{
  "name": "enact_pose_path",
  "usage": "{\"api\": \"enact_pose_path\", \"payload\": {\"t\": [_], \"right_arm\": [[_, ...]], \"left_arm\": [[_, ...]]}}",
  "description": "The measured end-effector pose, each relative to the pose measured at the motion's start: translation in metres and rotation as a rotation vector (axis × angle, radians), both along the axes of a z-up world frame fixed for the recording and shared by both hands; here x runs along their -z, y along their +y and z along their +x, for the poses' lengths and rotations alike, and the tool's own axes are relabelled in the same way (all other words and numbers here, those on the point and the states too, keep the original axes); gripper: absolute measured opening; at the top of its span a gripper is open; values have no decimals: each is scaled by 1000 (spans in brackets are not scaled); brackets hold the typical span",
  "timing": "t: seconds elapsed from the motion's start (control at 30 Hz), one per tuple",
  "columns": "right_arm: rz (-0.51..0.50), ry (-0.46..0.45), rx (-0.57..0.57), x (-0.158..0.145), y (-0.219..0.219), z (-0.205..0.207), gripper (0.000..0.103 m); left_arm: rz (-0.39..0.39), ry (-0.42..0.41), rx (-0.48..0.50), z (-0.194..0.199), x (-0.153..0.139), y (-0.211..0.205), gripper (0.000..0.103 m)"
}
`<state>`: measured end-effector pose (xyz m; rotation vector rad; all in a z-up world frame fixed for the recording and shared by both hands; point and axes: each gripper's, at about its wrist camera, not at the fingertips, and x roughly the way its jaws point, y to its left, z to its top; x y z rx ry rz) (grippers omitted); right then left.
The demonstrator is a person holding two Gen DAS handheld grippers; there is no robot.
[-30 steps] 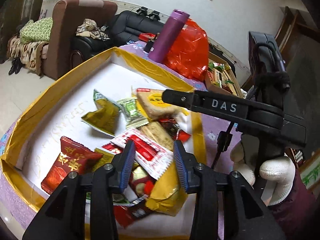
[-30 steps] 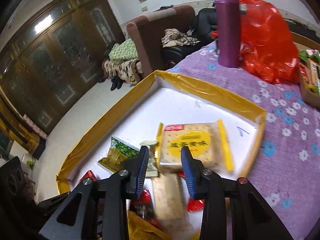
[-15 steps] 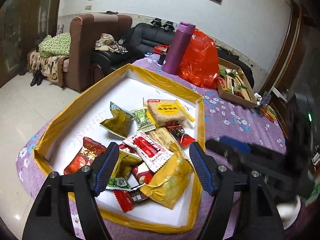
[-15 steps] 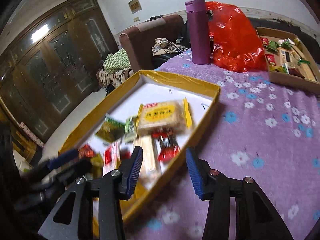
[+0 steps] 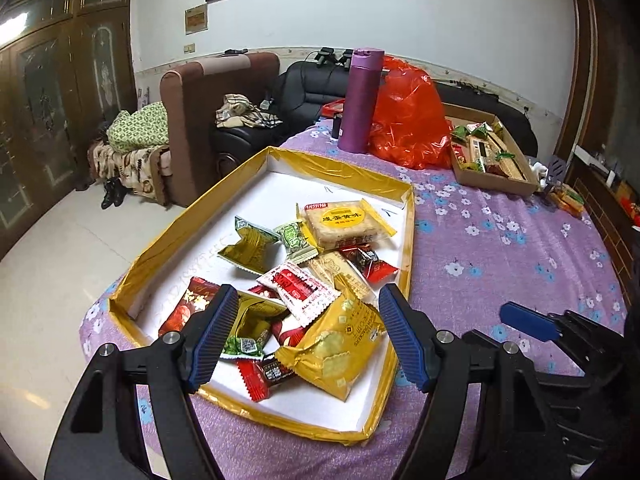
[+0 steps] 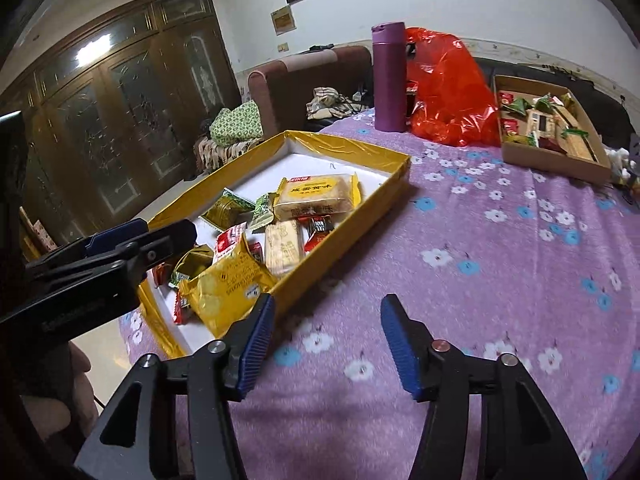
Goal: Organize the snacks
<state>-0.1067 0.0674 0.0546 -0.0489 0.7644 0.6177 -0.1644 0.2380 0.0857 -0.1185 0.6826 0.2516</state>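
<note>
Snack lot: loose wrapped packets heaped in the yellow-rimmed tray (image 5: 408,240) on the purple-clothed tabletop (image 6: 500,248). Left claw (image 5: 302,334): jaws wide apart, nothing between the pads, poised above the tray's near end; directly ahead and below it lies the yellow cracker bag (image 5: 340,344), long axis slanting away toward the claw's right. Just beyond, the red-and-white packet (image 5: 298,286); farther on, the large biscuit pack (image 5: 346,222), long side crosswise to the claw. Right claw (image 6: 328,342): jaws have just been opening, empty, over bare cloth to the right of the tray, so the left claw is the nearer to the heap. Well ahead and right of both: a purple flask (image 5: 360,100), a red plastic bag (image 5: 412,120) and a cardboard box (image 6: 560,160) already holding snacks, possibly the sorting destination, though that is uncertain. Obstruction: the packets overlap, and the tray's right wall stands between the right claw and them.
</note>
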Motion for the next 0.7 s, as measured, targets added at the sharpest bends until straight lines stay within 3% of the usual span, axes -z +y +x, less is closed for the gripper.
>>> {"api": "enact_pose_path", "payload": {"t": [0.7], "right_arm": [[5,-13,7,3,-16,-26,63]], "left_arm": [[64,3,9,-12,-8,-25,77]]}}
